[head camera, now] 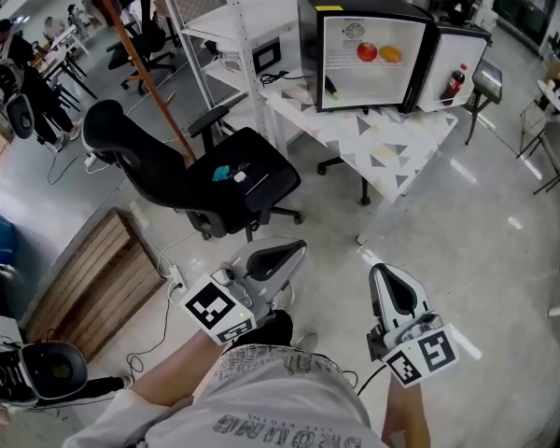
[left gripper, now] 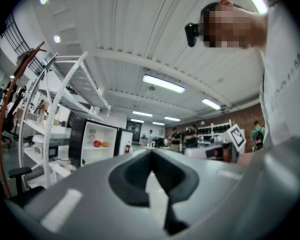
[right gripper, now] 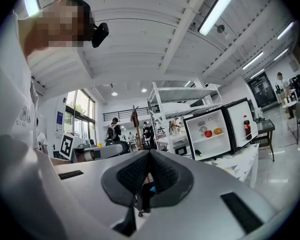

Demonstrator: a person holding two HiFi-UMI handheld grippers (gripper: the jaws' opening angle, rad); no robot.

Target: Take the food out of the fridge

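Note:
A black mini fridge point(head camera: 355, 7) stands open on a white table point(head camera: 392, 152) far ahead. On its shelf lie a red fruit point(head camera: 367, 51) and an orange fruit point(head camera: 390, 54); a small dark item point(head camera: 333, 91) sits at its bottom. A red bottle point(head camera: 455, 82) stands in the open door. Both grippers are held low over the floor, well short of the table. The left gripper point(head camera: 297, 248) is shut and empty, and so is the right gripper point(head camera: 379, 273). The right gripper view shows the fridge point(right gripper: 210, 134) ahead to the right beyond the shut jaws.
A black office chair point(head camera: 215, 171) stands between me and the table's left end. A white shelving rack point(head camera: 215, 7) rises behind it. A wooden crate point(head camera: 93, 283) lies at the left with cables on the floor beside it. People stand far off at the left.

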